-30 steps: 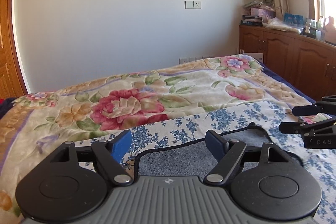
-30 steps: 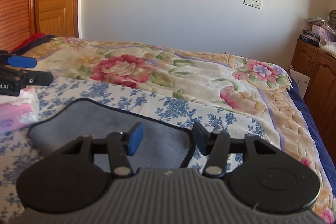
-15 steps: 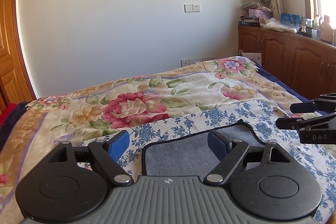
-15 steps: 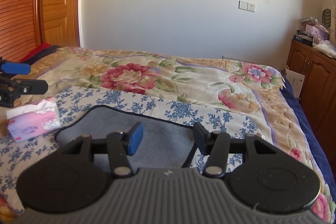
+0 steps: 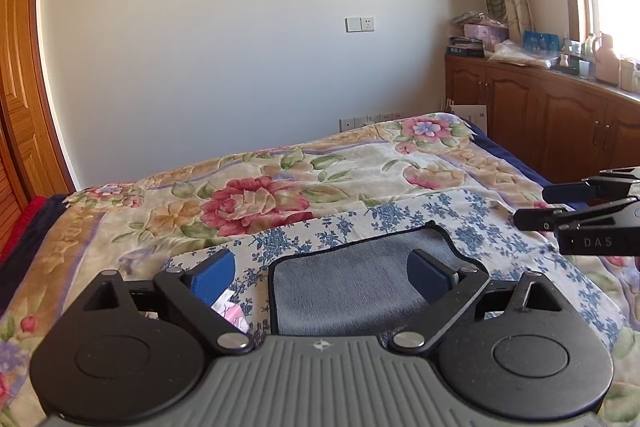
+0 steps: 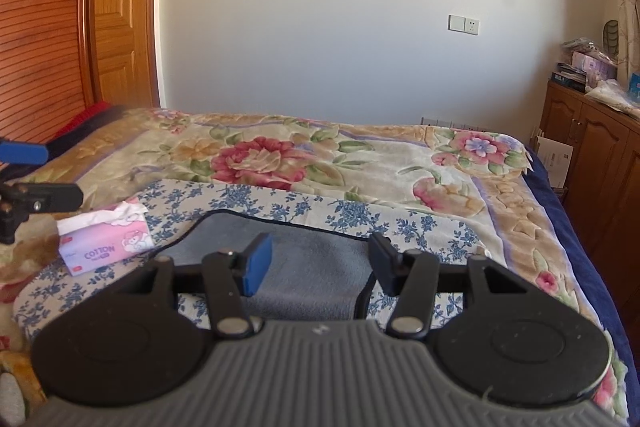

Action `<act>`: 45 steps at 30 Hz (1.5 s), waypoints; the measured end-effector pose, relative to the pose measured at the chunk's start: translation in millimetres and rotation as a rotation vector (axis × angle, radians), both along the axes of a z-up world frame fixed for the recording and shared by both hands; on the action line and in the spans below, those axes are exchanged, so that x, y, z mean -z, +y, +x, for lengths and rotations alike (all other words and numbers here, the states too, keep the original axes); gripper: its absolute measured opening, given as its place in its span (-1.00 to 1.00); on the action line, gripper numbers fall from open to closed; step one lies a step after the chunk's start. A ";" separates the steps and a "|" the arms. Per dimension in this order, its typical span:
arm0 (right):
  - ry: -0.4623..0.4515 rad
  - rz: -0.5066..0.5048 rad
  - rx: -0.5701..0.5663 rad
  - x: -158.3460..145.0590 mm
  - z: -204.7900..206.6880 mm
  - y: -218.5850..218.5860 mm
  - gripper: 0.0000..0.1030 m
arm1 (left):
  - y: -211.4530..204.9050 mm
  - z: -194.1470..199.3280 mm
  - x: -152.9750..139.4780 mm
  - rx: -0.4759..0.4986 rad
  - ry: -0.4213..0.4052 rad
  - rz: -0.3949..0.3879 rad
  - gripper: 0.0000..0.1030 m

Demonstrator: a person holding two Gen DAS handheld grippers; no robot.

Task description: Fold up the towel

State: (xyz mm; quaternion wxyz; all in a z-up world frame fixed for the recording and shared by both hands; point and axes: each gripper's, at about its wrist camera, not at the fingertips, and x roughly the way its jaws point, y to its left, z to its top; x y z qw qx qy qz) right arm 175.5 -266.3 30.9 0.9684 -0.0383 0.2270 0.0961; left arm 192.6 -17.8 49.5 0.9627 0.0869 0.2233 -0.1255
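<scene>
A grey towel [image 5: 352, 279] with a dark border lies flat on a blue-flowered white cloth [image 5: 480, 223] on the bed; it also shows in the right wrist view [image 6: 304, 259]. My left gripper [image 5: 320, 277] is open and empty, held above the towel's near left part. My right gripper [image 6: 318, 261] is open and empty above the towel's near right part. The right gripper shows at the right edge of the left wrist view [image 5: 576, 211]; the left gripper shows at the left edge of the right wrist view [image 6: 36, 175].
A pink tissue pack [image 6: 106, 237] lies on the flowered cloth left of the towel. The bed carries a floral blanket [image 6: 320, 155]. Wooden cabinets [image 5: 560, 123] stand to the right, a wooden door [image 6: 120, 11] to the left.
Both grippers have risen and pulled back from the towel, so more of the bed, cloth and tissue pack shows. Both stay open and empty.
</scene>
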 end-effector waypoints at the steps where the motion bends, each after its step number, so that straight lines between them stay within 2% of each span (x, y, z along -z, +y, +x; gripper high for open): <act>1: -0.001 0.000 0.001 -1.1 -2.6 -0.2 0.06 | 0.1 -4.1 -0.9 0.002 0.001 0.003 0.86; 12: -0.012 -0.010 0.002 -12.1 -37.5 1.3 0.08 | 0.1 -41.3 -9.7 -0.002 -0.006 0.011 0.92; 24: -0.009 0.000 0.024 -7.9 -71.4 2.7 0.17 | 0.7 -84.4 -9.9 -0.017 -0.023 -0.006 0.99; 30: -0.015 -0.003 0.030 -5.2 -87.7 5.0 0.32 | 3.5 -98.6 -8.3 -0.029 -0.024 -0.015 1.00; 36: -0.006 -0.004 0.029 -2.1 -100.6 6.6 0.35 | 11.6 -110.2 0.2 -0.055 -0.005 -0.045 1.00; 40: -0.007 -0.008 0.031 -1.2 -109.0 7.6 0.40 | 14.1 -118.6 6.7 -0.066 -0.002 -0.035 1.00; 45: -0.010 -0.008 0.036 1.4 -118.9 9.2 0.61 | 17.9 -127.4 14.5 -0.083 0.001 -0.038 1.00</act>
